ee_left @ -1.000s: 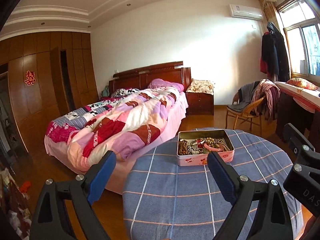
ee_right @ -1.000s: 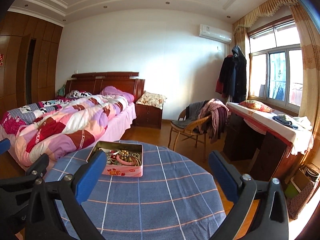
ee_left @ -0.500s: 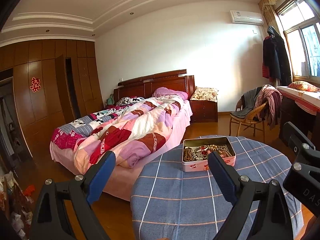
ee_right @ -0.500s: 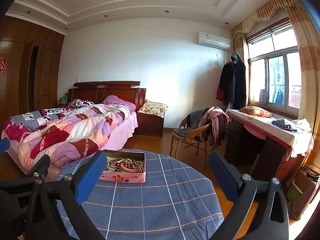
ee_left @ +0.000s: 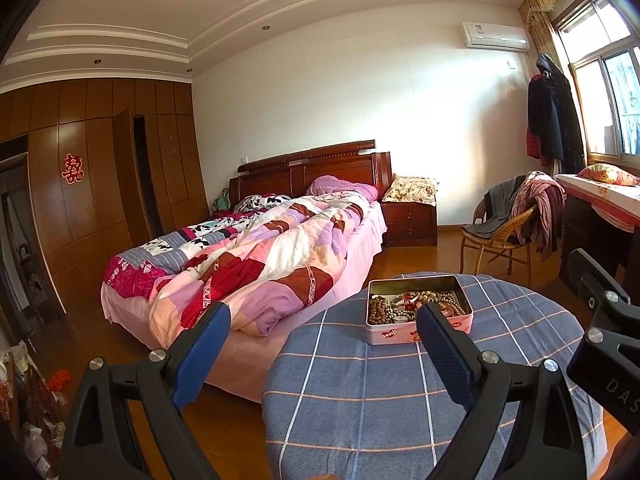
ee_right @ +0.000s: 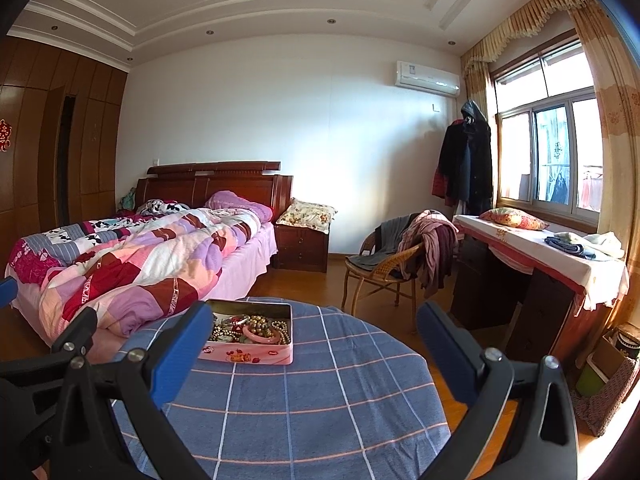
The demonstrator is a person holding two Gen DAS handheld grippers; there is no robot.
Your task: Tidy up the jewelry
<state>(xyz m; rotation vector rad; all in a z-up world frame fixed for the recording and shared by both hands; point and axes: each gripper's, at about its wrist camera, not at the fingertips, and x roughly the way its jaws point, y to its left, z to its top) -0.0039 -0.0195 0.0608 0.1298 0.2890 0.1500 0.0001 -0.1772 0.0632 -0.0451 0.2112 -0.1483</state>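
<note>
Right now both grippers hover above the near edge of a round table [ee_left: 400, 408] covered in a blue checked cloth. On the left gripper [ee_left: 324, 330] the fingers [ee_left: 202, 350] are spread wide with nothing between them. Likewise, the right gripper [ee_right: 314, 334] has its fingers [ee_right: 444, 348] far apart and empty. Toward the far side of the table sits an open pink tin [ee_left: 420, 330], well apart from both grippers. Inside it lies a tangle of jewelry [ee_right: 252, 328]: bead strings and a pink bangle [ee_right: 262, 334]. Behind the table stands a bed [ee_left: 260, 248] with a patchwork quilt, and a wicker chair [ee_right: 380, 272] draped with clothes.
</note>
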